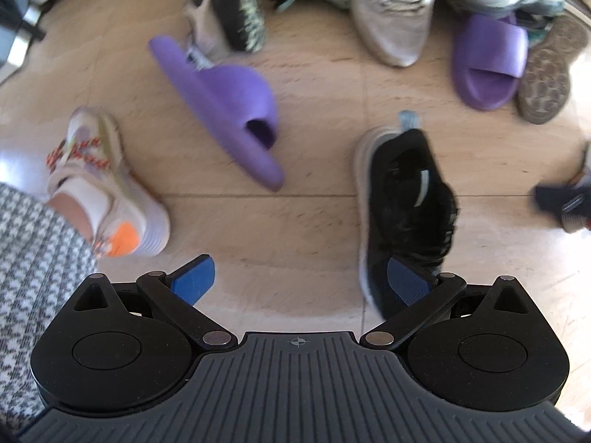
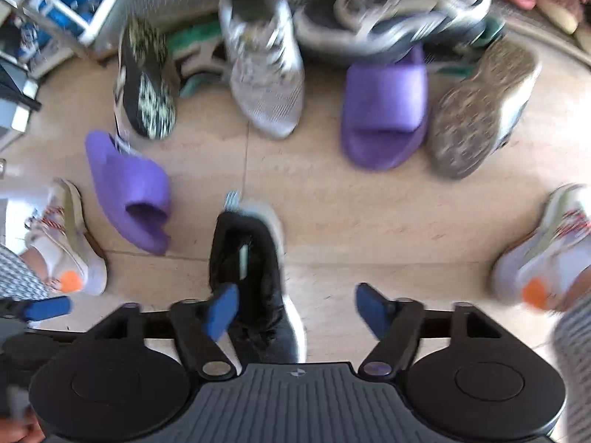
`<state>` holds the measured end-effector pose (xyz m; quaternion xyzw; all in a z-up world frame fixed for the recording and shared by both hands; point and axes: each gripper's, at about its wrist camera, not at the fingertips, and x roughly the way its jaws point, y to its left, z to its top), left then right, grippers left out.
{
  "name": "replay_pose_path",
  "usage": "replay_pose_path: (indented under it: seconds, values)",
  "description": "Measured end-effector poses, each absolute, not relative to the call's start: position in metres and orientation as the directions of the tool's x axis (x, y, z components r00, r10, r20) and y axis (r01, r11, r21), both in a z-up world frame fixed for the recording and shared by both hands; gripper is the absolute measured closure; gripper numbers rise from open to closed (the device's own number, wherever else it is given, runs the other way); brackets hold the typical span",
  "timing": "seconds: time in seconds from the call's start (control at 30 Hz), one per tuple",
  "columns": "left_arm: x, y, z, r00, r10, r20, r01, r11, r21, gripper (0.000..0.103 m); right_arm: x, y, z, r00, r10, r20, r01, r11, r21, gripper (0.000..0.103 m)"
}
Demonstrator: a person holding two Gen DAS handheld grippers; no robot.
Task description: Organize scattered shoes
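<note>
A black sneaker (image 1: 406,203) (image 2: 251,258) lies alone on the tan floor, toe toward me. My right gripper (image 2: 297,310) hangs above its toe end, open, with nothing between the blue pads (image 2: 221,310). My left gripper (image 1: 301,280) is open and empty too, just left of the sneaker, its right pad (image 1: 408,282) overlapping the toe in view. One purple slide (image 1: 229,110) (image 2: 136,188) lies tilted on its side to the left. Its mate (image 1: 487,59) (image 2: 384,110) sits upright by the pile at the back.
A heap of shoes lines the back: a grey mesh sneaker (image 2: 266,74), a black-and-green one (image 2: 147,85), an upturned sole (image 2: 476,110). A person's feet in white sneakers with orange heels (image 1: 107,192) (image 2: 546,254) stand either side. A white shelf (image 2: 66,3) is back left.
</note>
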<state>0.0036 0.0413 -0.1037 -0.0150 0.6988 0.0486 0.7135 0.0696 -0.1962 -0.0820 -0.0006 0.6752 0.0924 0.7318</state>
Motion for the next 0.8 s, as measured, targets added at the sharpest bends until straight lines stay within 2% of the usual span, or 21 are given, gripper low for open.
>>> replay_pose_path:
  seconds: [0.2,0.33,0.43,0.5,0.63,0.8]
  values:
    - [0.007,0.012,-0.114,0.024,0.059,-0.998,0.032,0.998,0.060,0.001,0.128,-0.269,-0.024,0.247,0.134,-0.960,-0.015,0.991,0.134,0.013]
    - [0.011,-0.002,-0.124,-0.016,0.045,-0.999,0.063,0.997,0.044,0.001,0.151,-0.331,-0.024,0.363,0.135,-0.922,0.204,0.954,0.220,0.017]
    - [0.014,-0.019,-0.124,-0.026,0.023,-0.999,0.101,0.995,0.020,0.001,0.162,-0.363,-0.029,0.317,0.159,-0.935,0.395,0.874,0.283,0.018]
    - [0.015,-0.036,-0.125,-0.033,0.010,-0.999,0.141,0.990,0.005,0.001,0.165,-0.371,-0.021,0.331,0.215,-0.919,0.376,0.863,0.338,0.015]
    - [0.019,-0.075,-0.130,-0.044,-0.010,-0.999,0.219,0.976,-0.019,0.001,0.159,-0.384,0.010,0.407,0.234,-0.883,0.312,0.873,0.375,0.009]
    - [0.030,-0.124,-0.143,-0.060,-0.025,-0.998,0.240,0.970,-0.039,0.001,0.157,-0.413,0.015,0.404,0.283,-0.870,0.390,0.807,0.444,0.008]
